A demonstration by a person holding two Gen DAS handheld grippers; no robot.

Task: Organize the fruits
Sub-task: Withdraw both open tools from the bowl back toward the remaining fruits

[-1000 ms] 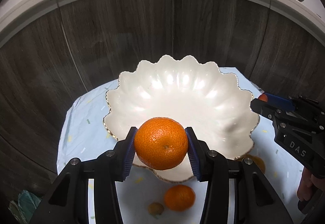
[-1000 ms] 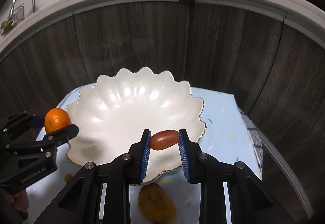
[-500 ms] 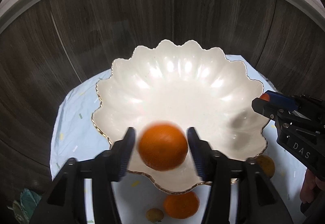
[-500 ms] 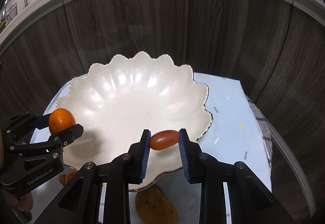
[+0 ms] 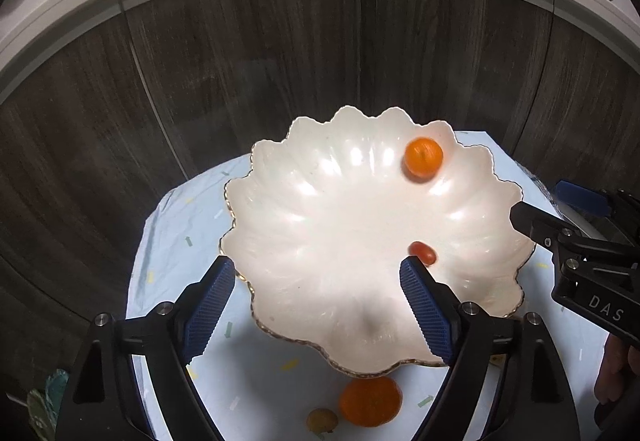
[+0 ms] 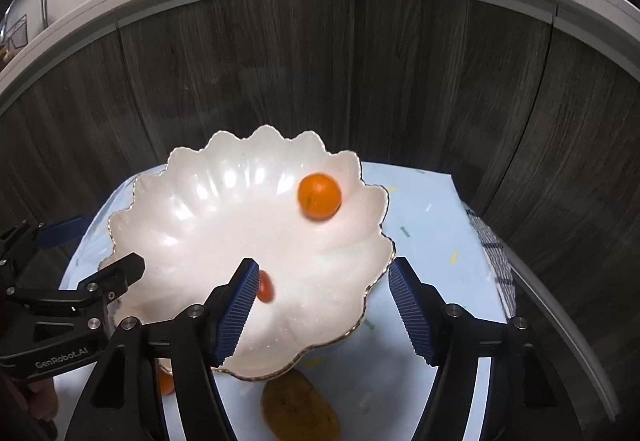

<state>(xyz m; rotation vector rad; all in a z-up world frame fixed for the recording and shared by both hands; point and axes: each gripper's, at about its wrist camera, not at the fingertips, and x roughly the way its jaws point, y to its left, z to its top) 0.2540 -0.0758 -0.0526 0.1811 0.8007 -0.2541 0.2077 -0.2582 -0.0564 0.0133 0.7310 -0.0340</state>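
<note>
Both the left gripper and right gripper gape wide, empty (fruit blurred in the bowl). Next, I judge: the orange on the cloth.

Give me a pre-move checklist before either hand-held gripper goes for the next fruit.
1. Left hand-held gripper empty, jaws apart: ok.
2. Right hand-held gripper empty, jaws apart: ok.
3. Orange inside the white bowl: ok, but it looks blurred, so settled: cannot tell.
4. Small red fruit inside the bowl: ok; at rest: cannot tell.
5. Fruit left on the cloth: not ok; a second orange, a small brown fruit and a large brown fruit lie by the bowl's near rim.
</note>
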